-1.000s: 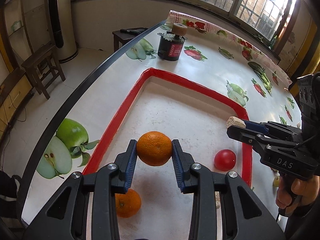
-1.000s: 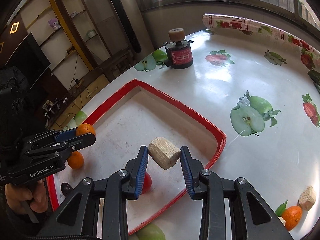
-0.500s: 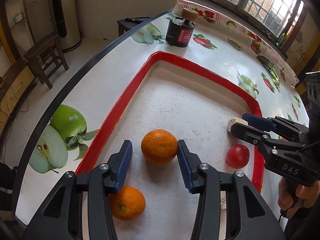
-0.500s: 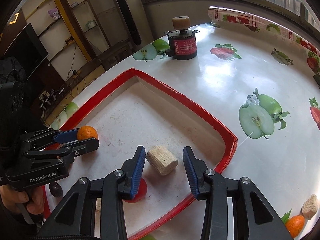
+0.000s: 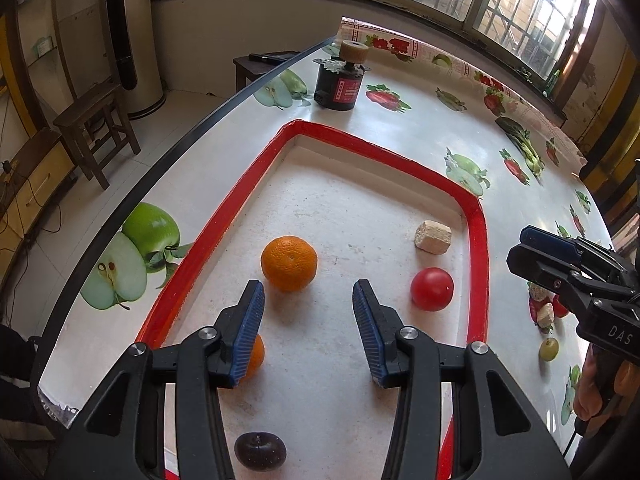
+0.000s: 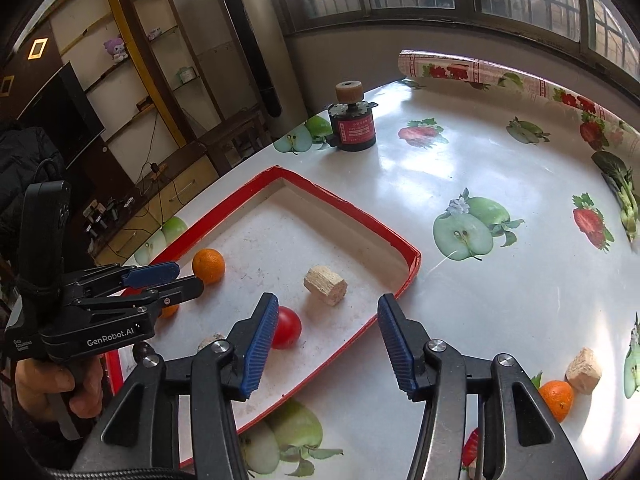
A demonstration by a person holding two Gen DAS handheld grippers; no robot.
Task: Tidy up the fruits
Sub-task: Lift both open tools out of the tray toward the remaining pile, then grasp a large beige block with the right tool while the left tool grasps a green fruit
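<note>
- left gripper (image 6: 168, 276) reads "genrobot.ai", right gripper (image 5: 536, 252) "das"; both gape, released.
- orange (image 5: 289, 263), red fruit (image 5: 432, 289), beige block (image 5: 433, 237) lie in the red-rimmed tray (image 5: 476, 240).
- black motor (image 5: 340, 88) stands beyond.

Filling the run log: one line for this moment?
left tongs open | right tongs open | orange, beige block lie in tray

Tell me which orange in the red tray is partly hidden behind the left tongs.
The nearer orange, tucked behind the left tongs' left finger; the other orange sits fully visible ahead.
</note>
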